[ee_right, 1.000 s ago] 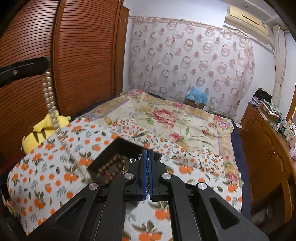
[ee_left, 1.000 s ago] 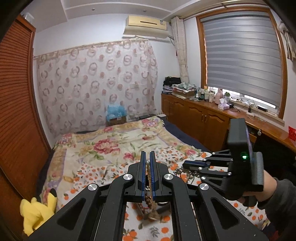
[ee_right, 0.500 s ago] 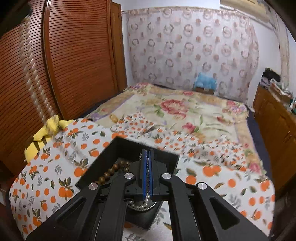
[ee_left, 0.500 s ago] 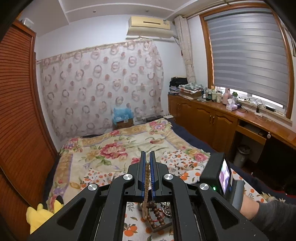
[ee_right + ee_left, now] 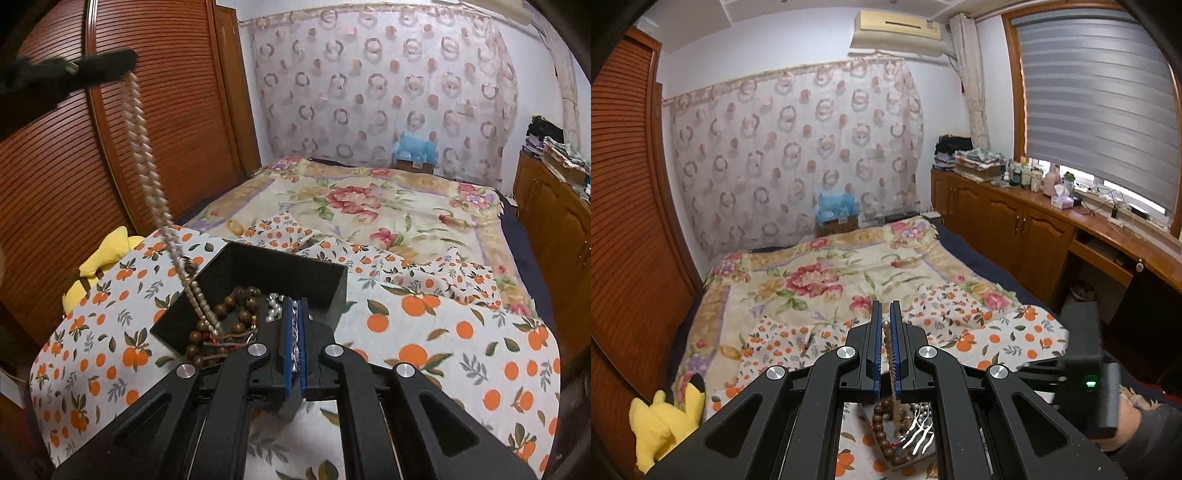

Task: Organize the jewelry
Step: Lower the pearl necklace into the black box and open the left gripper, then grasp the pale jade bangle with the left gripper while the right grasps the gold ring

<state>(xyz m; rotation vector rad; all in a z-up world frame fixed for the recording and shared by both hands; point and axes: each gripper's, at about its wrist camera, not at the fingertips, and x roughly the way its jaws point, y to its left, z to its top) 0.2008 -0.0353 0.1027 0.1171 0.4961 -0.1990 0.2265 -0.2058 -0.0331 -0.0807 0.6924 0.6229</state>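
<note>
A black box [image 5: 332, 280] stands on the orange-print cloth [image 5: 461, 332]. Inside lie a brown wooden bead string [image 5: 229, 321] and small pearls [image 5: 273, 306]. My left gripper [image 5: 885, 306] is shut on a pale bead necklace [image 5: 886, 334]. In the right wrist view the left gripper [image 5: 92, 70] is at the upper left. The pale bead necklace [image 5: 147, 166] hangs from it, its lower end in the box. My right gripper [image 5: 294, 301] sits low over the box's near edge, shut on a silvery bead strand [image 5: 294, 332]. The right gripper [image 5: 1086, 376] also shows in the left wrist view.
A yellow plush toy [image 5: 107, 254] lies at the cloth's left edge, against the slatted wooden wardrobe doors [image 5: 110, 147]. The floral bedspread [image 5: 369, 199] stretches beyond the box. Wooden cabinets [image 5: 1015, 221] line the right wall under the window.
The right gripper has sunk toward the box, which now looks nearer. The left gripper has carried the pale necklace over the box, so the box's beads now show under its jaws.
</note>
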